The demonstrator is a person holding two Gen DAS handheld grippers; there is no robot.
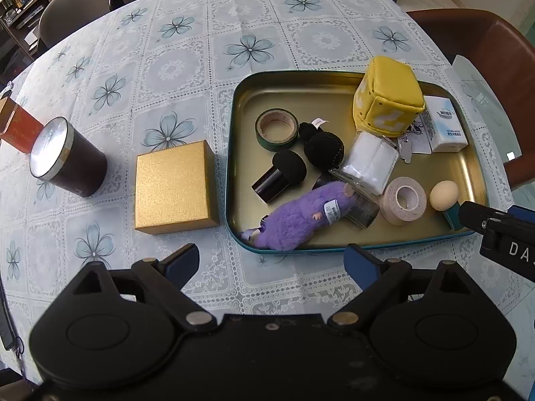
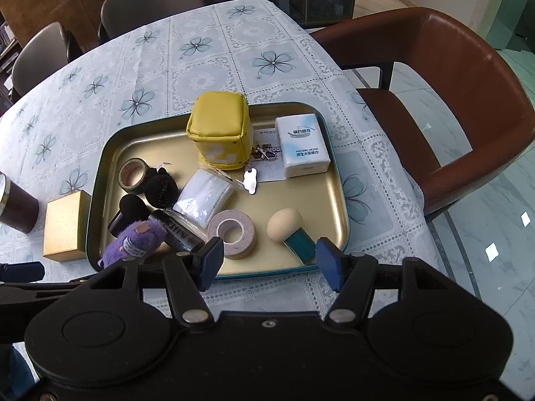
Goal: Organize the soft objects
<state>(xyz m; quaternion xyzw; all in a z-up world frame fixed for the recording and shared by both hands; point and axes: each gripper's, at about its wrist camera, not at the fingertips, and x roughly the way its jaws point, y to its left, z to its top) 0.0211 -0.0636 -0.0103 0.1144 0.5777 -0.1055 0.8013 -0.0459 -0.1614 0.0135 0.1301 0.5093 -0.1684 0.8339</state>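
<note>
A gold tray holds a purple plush toy, a yellow plush cube, a white tissue pack, a bagged white cloth, black sponges, tape rolls and a beige egg-shaped sponge. My left gripper is open above the cloth just short of the tray's near rim, by the purple toy. My right gripper is open over the tray's near rim, by the egg sponge.
A gold box and a dark round tin stand left of the tray. A red box sits at the far left. A brown chair stands to the right, grey chairs behind.
</note>
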